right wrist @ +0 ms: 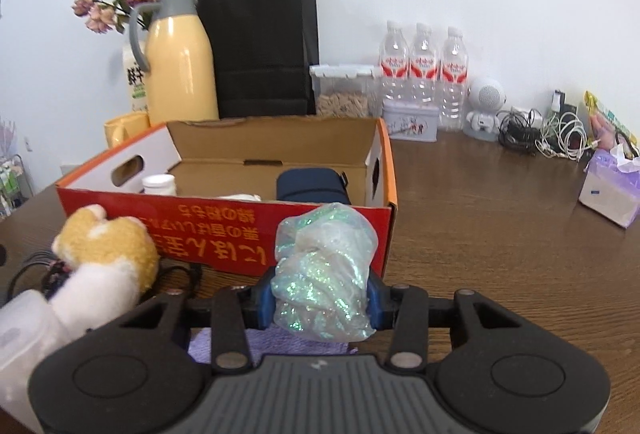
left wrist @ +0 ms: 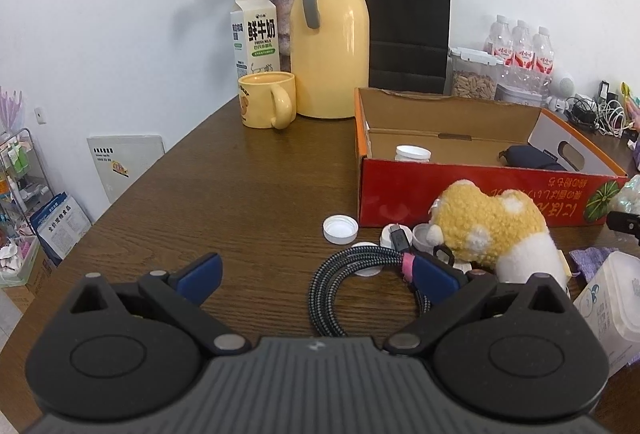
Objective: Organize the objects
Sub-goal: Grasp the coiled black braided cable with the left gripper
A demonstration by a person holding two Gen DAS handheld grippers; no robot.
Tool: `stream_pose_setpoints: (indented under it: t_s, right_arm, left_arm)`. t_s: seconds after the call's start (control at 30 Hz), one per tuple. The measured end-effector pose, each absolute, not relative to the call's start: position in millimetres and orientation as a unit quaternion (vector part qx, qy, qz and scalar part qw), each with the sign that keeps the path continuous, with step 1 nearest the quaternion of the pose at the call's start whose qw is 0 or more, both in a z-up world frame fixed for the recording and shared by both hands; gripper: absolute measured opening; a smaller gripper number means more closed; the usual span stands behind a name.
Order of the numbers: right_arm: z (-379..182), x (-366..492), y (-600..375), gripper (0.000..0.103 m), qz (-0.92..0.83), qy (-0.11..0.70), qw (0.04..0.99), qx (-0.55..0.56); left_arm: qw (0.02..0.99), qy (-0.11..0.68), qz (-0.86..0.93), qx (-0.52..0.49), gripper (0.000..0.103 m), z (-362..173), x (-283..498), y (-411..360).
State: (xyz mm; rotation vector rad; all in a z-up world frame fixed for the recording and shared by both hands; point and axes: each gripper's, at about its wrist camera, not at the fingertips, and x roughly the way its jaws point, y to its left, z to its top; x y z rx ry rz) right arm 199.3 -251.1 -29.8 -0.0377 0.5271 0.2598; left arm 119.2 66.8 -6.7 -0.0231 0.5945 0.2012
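Glitter bag sits pinched between right gripper fingers, just before box front wall. Left gripper fingers wide, empty, over cable on bench. Risk: slick crumpled film may slip from the pinch, or snag the box wall.

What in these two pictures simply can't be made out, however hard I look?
- Floor of the red cardboard box: both views, hidden by its front wall; only the white jar and dark pouch poke above it.
- Contents of the glittery bag held in the right hand-held gripper: right view, crinkled film hides them.
- Coiled cable: left view, its far side is behind a finger of the left hand-held gripper.
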Motion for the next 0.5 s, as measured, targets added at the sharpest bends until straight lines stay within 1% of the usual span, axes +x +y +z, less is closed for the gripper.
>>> stream_pose_setpoints:
  t_s: [0.27,0.5]
  right_arm:
    - [-28,178,-247,0.041,0.131,0.230,0.964,-0.025]
    - [-29,170,-247,0.041,0.133,0.220,0.966,-0.025]
  left_arm:
    - [0.939,0.337,0.063,-0.015,0.103,-13,125,58]
    - [0.920,0.391,0.024,-0.010,0.103,-29,144,47]
